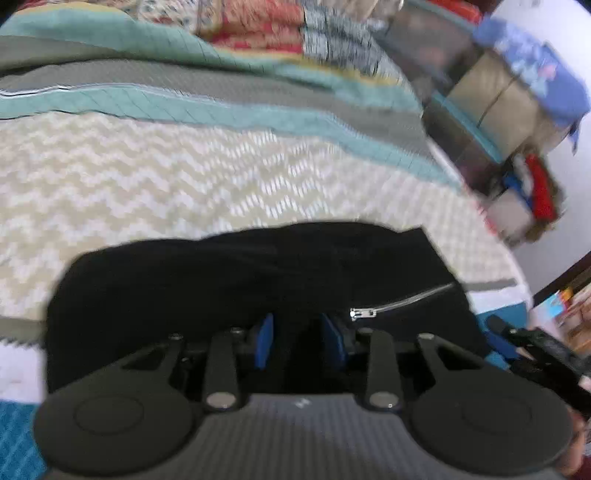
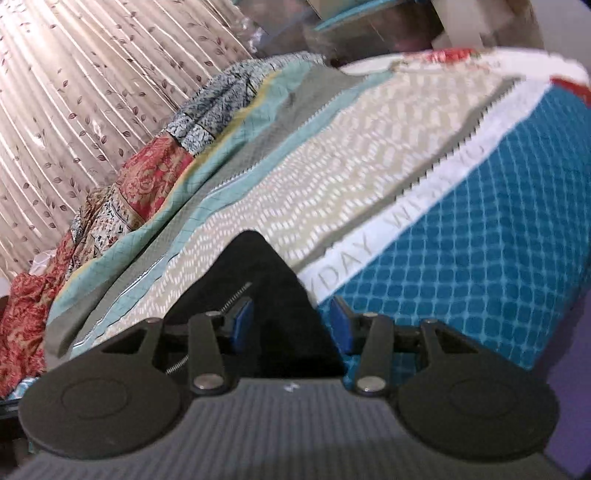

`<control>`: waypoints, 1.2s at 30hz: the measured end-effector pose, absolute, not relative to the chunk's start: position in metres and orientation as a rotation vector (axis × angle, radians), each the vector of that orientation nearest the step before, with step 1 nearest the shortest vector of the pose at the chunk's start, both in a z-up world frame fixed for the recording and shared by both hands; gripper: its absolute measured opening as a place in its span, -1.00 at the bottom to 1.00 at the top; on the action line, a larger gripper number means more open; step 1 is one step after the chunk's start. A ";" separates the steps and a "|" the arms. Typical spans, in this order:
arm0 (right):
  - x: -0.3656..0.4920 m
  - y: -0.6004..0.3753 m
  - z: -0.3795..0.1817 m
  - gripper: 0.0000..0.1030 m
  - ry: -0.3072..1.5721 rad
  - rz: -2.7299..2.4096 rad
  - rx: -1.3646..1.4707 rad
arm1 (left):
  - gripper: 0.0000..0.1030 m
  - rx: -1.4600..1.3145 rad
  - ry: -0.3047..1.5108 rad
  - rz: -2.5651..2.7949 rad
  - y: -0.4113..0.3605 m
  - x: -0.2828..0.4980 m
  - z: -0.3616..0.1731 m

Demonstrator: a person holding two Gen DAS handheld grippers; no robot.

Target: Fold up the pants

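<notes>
Black pants [image 1: 240, 273] lie folded on the patterned bedspread [image 1: 147, 173], with a silver pocket zipper [image 1: 402, 302] at their right side. My left gripper [image 1: 297, 341] hovers over the near edge of the pants, its blue pads [image 1: 264, 341] apart with black cloth between them. In the right wrist view a corner of the black pants [image 2: 266, 280] lies between the blue pads [image 2: 341, 325] of my right gripper [image 2: 291, 323], which stand wide apart. The zipper [image 2: 236, 293] shows beside the left pad. The right gripper's body also shows at the right edge of the left wrist view [image 1: 532, 354].
The bedspread has cream zigzag, teal and grey bands and a blue checked strip [image 2: 480, 229]. Piled quilts [image 1: 266, 33] and stacked bundles [image 1: 517, 92] sit at the far side. A leaf-print curtain [image 2: 74, 92] hangs behind the bed.
</notes>
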State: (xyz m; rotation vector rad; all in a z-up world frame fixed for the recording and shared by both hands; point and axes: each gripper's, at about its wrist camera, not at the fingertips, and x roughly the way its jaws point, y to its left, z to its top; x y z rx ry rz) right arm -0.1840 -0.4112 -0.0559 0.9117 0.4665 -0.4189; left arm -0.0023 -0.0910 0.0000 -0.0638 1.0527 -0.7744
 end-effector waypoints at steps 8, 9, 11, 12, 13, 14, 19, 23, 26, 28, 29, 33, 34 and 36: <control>-0.186 -0.402 -0.066 -0.70 0.542 -0.349 0.988 | -0.37 0.133 1.073 -0.721 -0.120 -0.005 -0.017; -0.188 -0.400 -0.059 -0.71 0.521 -0.340 0.991 | -0.39 0.109 1.088 -0.717 -0.114 -0.003 -0.010; -0.191 -0.394 -0.038 -0.71 0.465 -0.280 0.985 | -0.28 0.004 1.101 -0.728 -0.091 0.001 0.010; -0.191 -0.390 -0.026 -0.71 0.441 -0.249 0.974 | -0.21 -0.052 1.087 -0.735 -0.079 0.003 0.020; -0.189 -0.385 -0.013 -0.71 0.421 -0.213 0.959 | -0.17 -0.112 1.061 -0.733 -0.064 0.005 0.031; -0.187 -0.378 0.000 -0.71 0.401 -0.166 0.943 | -0.16 -0.164 1.034 -0.724 -0.049 0.007 0.042; -0.151 -0.306 0.053 -0.71 0.410 0.094 0.789 | -0.05 -0.369 0.944 -0.652 0.026 0.014 0.068; -0.118 -0.228 0.059 -0.71 0.511 0.287 0.659 | -0.05 -0.417 0.953 -0.578 0.068 0.014 0.058; -0.100 -0.176 0.046 -0.71 0.604 0.384 0.591 | -0.05 -0.441 0.999 -0.522 0.089 0.013 0.037; -0.089 -0.153 0.028 -0.70 0.682 0.422 0.577 | -0.05 -0.452 1.030 -0.488 0.100 0.012 0.021; -0.084 -0.142 0.015 -0.70 0.735 0.430 0.567 | -0.05 -0.455 1.046 -0.474 0.104 0.012 0.015; -0.086 -0.129 -0.009 -0.70 0.800 0.439 0.548 | -0.05 -0.454 1.085 -0.468 0.106 0.009 -0.001; -0.087 -0.131 -0.005 -0.70 0.799 0.439 0.547 | -0.04 -0.447 1.091 -0.476 0.103 0.009 -0.003; -0.085 -0.143 -0.001 -0.68 0.794 0.439 0.574 | -0.04 -0.441 1.095 -0.503 0.095 0.008 -0.004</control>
